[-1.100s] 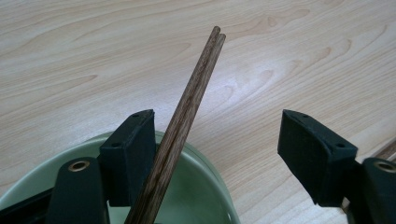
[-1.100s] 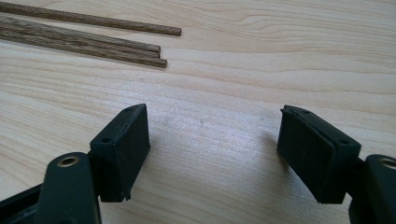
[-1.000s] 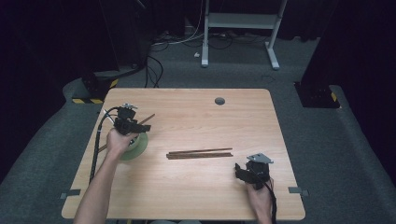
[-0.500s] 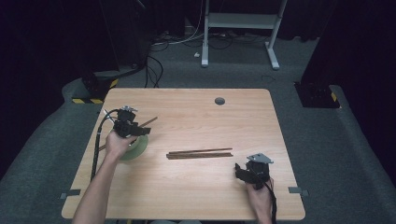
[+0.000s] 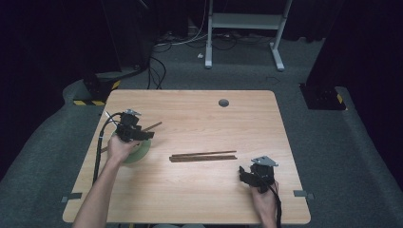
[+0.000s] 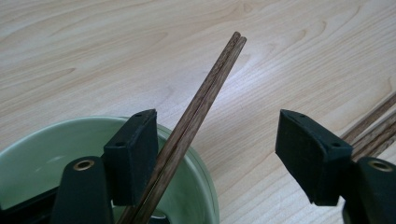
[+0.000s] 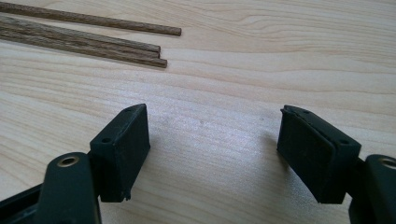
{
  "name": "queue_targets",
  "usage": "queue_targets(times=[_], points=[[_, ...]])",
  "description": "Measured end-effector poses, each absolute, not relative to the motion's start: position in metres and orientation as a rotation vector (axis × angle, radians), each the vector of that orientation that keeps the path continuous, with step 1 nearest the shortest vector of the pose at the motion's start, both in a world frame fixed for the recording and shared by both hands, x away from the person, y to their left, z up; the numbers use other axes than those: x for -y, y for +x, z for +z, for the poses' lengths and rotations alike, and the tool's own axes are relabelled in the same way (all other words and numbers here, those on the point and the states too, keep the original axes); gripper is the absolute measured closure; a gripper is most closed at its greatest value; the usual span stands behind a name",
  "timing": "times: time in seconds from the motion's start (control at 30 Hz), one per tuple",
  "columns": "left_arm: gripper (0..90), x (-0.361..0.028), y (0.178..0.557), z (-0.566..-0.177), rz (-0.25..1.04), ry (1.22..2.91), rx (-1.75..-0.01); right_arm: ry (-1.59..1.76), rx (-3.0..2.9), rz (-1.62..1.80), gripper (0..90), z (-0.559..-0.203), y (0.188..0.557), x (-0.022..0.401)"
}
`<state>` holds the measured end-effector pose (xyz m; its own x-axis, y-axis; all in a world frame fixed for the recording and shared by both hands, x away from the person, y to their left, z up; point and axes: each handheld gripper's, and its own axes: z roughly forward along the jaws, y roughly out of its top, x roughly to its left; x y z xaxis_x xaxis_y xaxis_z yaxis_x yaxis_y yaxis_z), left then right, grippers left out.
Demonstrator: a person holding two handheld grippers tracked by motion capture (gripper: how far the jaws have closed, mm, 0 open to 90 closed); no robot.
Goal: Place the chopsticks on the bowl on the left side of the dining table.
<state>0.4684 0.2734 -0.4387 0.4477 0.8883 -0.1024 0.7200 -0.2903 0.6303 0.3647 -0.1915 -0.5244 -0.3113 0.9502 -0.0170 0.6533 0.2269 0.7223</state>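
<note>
1. A pair of chopsticks [image 6: 201, 105] leans in the green bowl [image 6: 194, 186], lower ends inside, tips jutting over the rim toward 2 o'clock; judged from this, they have been dropped in and the bowl serves as the collecting place.
2. The left tool [image 5: 135, 134] hovers over the bowl at about 9 o'clock on the surface [image 5: 199, 194]. Its jaws stand wide apart; the leaning pair lies beside the left pad, the far pad is well clear, so nothing is gripped.
3. The loose chopsticks [image 5: 203, 156] lie side by side near the middle of the surface, running 9 to 3 o'clock, probably waiting their turn.
4. The right tool [image 5: 254, 175] rests low at about 5 o'clock, jaws spread wide and empty, aimed toward the loose sticks' near ends [image 7: 159, 56].
5. The left forearm comes up from 7 o'clock with the hand bent over the bowl; the right hand sits close to the near edge.
</note>
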Motion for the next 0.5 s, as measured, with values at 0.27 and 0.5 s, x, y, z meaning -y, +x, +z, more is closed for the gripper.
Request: queue_targets(times=[0.27, 0.5], points=[[27.6, -0.278, 0.457, -0.424, 0.406, 2.04, -1.323, 1.472, -2.047, 0.859, 24.7, -0.524, 0.365, 0.192], [27.3, -0.295, 0.435, -0.417, 0.416, 1.974, -1.368, 1.467, -2.051, 0.86, 24.7, -0.524, 0.365, 0.191]])
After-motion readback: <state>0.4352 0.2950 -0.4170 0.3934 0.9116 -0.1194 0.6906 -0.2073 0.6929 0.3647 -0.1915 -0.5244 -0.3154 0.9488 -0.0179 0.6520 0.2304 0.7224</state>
